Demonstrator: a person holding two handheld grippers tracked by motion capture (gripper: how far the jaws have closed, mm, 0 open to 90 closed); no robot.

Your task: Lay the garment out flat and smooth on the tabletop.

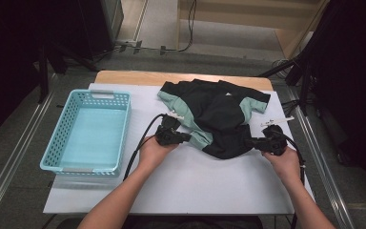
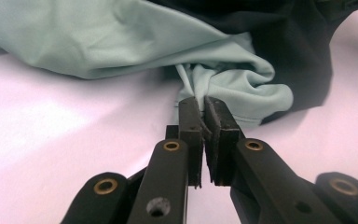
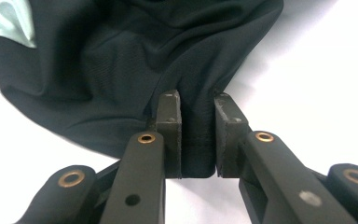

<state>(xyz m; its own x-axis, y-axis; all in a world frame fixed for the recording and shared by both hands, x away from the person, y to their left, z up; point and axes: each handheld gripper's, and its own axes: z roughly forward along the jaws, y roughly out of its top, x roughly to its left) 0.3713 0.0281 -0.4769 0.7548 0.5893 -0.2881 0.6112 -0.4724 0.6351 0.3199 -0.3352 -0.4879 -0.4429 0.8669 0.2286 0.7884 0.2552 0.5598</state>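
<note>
- 2 pinches: left hand-held gripper (image 2: 204, 106) clamps the garment's (image 1: 219, 117) mint hem; right hand-held gripper (image 3: 196, 105) clamps black hem.
- Thin bites may slip if pulled apart.

Overhead light hits the white table cover (image 1: 195, 181) pretty evenly, so it nearly blows out with a pinkish cast in both gripper views. Room edges in the high view go almost black. Close-up jaws look soft, and the black garment (image 3: 121, 60) loses detail in shadow.
</note>
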